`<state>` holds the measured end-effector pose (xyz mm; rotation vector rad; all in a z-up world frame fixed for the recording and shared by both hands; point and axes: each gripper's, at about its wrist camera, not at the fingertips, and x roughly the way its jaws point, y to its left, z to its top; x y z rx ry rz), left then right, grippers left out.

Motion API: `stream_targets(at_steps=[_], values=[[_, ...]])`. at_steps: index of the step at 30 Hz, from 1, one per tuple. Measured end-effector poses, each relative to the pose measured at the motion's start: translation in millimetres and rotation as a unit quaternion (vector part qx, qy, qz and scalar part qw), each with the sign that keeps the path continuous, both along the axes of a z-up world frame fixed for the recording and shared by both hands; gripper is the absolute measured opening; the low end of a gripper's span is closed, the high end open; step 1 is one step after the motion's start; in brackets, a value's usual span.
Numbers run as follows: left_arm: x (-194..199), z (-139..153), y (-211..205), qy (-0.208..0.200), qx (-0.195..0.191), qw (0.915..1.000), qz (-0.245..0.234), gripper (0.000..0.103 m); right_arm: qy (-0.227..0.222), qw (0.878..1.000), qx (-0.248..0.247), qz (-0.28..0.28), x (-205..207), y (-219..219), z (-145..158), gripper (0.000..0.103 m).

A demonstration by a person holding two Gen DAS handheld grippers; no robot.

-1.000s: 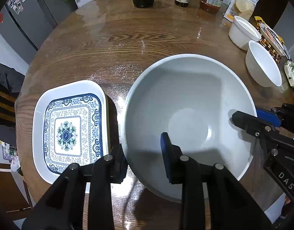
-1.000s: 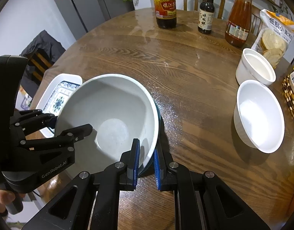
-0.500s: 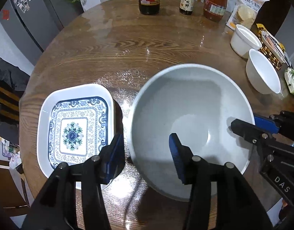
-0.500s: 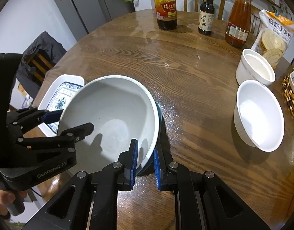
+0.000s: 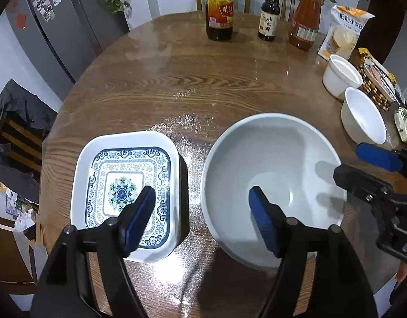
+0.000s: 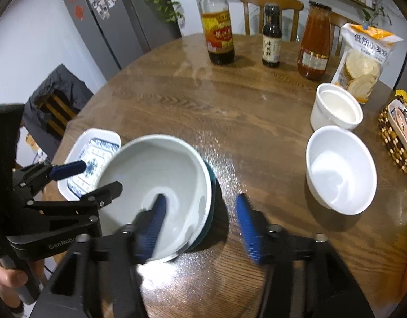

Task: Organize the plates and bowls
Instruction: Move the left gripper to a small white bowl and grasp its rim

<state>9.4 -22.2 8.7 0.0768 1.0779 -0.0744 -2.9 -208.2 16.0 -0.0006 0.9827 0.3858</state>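
Left wrist view has my left gripper (image 5: 200,206) spread wide, holding nothing, one finger over the plate (image 5: 125,194) and the other over the big bowl (image 5: 272,185). Right gripper (image 6: 199,218) is wide too, one finger hanging inside the bowl and the other out past its right rim, so nothing is clamped on either side.

The big bowl sits near me at the front of the table (image 5: 203,79), and in the right wrist view it looks nested in a darker bowl (image 6: 210,204), only that one's right edge showing. The plate is just left of it, close but apart. Two white bowls, a wide one (image 6: 340,173) and a cup (image 6: 336,108), sit well off to the right.

My worry: both tools are crowded around the same bowl. Swing either one sideways carelessly and a finger catches the rim and tips or drags the stack. The tabletop is glossy, so I'd guess crockery slides easily. The plate and stack are both near the front edge, so a shove toward me is the bad direction.

Good news is the middle and far left of the table are bare wood. Bottles (image 5: 219,8) and a snack bag (image 5: 341,31) line the far edge, so I'd stay short of those.
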Motion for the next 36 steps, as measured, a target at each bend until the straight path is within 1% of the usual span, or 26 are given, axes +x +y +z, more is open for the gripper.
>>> stream_targets(at_steps=[1, 6, 8, 9, 10, 16, 23, 29, 36], values=[[0.1, 1.8, -0.1, -0.003, 0.0, 1.0, 0.001, 0.083, -0.004, 1.0, 0.004, -0.001, -1.1, -1.2, 2.9, 0.06], [-0.1, 9.8, -3.0, -0.014, -0.006, 0.9999, 0.007, 0.085, -0.022, 1.0, 0.017, -0.005, -6.2, -9.3, 16.6, 0.06], [-0.1, 11.5, -5.2, -0.015, -0.007, 0.9998, 0.008, 0.091, -0.028, 0.999, 0.021, -0.007, -8.7, -13.0, 21.1, 0.06], [0.7, 12.0, -7.2, -0.017, -0.007, 0.9998, 0.008, 0.096, -0.031, 0.999, 0.022, -0.008, -9.3, -15.4, 22.7, 0.06], [1.1, 12.8, -9.4, -0.019, -0.006, 0.9998, 0.008, 0.099, -0.033, 0.999, 0.023, -0.01, -9.6, -18.0, 24.4, 0.06], [5.1, 16.4, -26.9, -0.02, -0.009, 0.9998, -0.004, 0.099, -0.032, 0.999, 0.025, -0.031, -10.6, -38.6, 24.3, 0.06], [12.4, 16.5, -54.2, -0.012, -0.018, 0.9994, -0.028, 0.099, -0.032, 0.997, 0.029, -0.07, -16.8, -75.2, 24.4, 0.06], [20.9, 19.0, -91.3, -0.005, -0.032, 0.9976, -0.061, 0.099, -0.029, 0.991, 0.032, -0.129, -18.8, -122.7, 23.6, 0.06], [33.5, 19.0, -139.0, -0.005, -0.036, 0.9955, -0.088, 0.099, -0.023, 0.984, 0.03, -0.172, -15.0, -163.7, 17.2, 0.06]])
